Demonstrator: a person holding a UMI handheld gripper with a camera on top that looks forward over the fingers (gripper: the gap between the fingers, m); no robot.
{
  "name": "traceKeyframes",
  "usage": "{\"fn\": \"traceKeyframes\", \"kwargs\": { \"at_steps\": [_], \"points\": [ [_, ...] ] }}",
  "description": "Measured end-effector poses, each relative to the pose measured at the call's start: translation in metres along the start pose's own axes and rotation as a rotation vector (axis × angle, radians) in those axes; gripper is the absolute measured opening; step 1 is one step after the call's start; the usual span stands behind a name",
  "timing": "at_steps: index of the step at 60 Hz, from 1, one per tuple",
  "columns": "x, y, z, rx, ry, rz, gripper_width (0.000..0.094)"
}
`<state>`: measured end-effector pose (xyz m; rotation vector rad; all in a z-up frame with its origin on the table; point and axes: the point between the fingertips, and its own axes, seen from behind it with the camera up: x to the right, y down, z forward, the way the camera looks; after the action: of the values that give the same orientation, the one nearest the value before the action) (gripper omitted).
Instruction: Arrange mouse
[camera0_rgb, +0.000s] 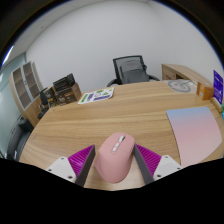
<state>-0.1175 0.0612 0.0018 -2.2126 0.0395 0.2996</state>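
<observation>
A pink wireless mouse (113, 158) sits between my two fingers, its front end pointing away from me over the wooden table (100, 122). My gripper (115, 150) is shut on it, with the magenta pads (84, 159) pressing its left and right sides. A pastel pink-and-blue mouse mat (193, 130) lies on the table ahead to the right of the fingers. The rear of the mouse is hidden below the fingers.
A booklet (97, 96) lies at the far side of the table. A black office chair (130, 69) stands behind it. A shelf (28, 85) and boxes (65, 90) stand at the left, and a coiled cable (180, 87) and a purple item (217, 82) at the far right.
</observation>
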Motion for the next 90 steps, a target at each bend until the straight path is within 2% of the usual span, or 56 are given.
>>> {"fn": "traceKeyframes", "kwargs": {
  "at_steps": [10,13,14,15,28,35,38,45,49,53,56,61,70,78,84,90],
  "points": [
    [-0.013,-0.009,0.022,-0.015,-0.021,-0.083,0.0744],
    [-0.016,-0.008,0.026,-0.02,-0.021,-0.129,0.067],
    [-0.016,-0.007,0.027,-0.023,-0.019,-0.15,0.0674],
    [-0.016,-0.006,0.028,-0.025,-0.017,-0.174,0.0572],
    [-0.019,-0.004,0.026,-0.02,-0.026,-0.251,0.0434],
    [-0.03,-0.005,0.016,-0.058,-0.08,-0.218,0.042],
    [-0.035,-0.031,0.004,-0.004,-0.105,-0.221,0.042],
    [-0.007,-0.124,-0.033,0.177,-0.052,-0.294,0.0419],
    [0.038,-0.17,-0.048,0.237,0.007,-0.249,0.0417],
    [0.104,-0.196,-0.055,0.258,0.089,-0.206,0.0416],
    [0.153,-0.195,-0.055,0.221,0.166,-0.175,0.0416],
    [0.222,-0.165,-0.048,0.127,0.247,-0.137,0.0415],
    [0.281,-0.09,-0.032,-0.06,0.279,-0.082,0.0417],
    [0.293,-0.059,-0.024,-0.103,0.283,-0.06,0.0419],
    [0.296,-0.061,-0.021,-0.087,0.277,-0.069,0.0421],
    [0.298,-0.061,-0.021,-0.103,0.285,-0.122,0.0473]
  ]
}}
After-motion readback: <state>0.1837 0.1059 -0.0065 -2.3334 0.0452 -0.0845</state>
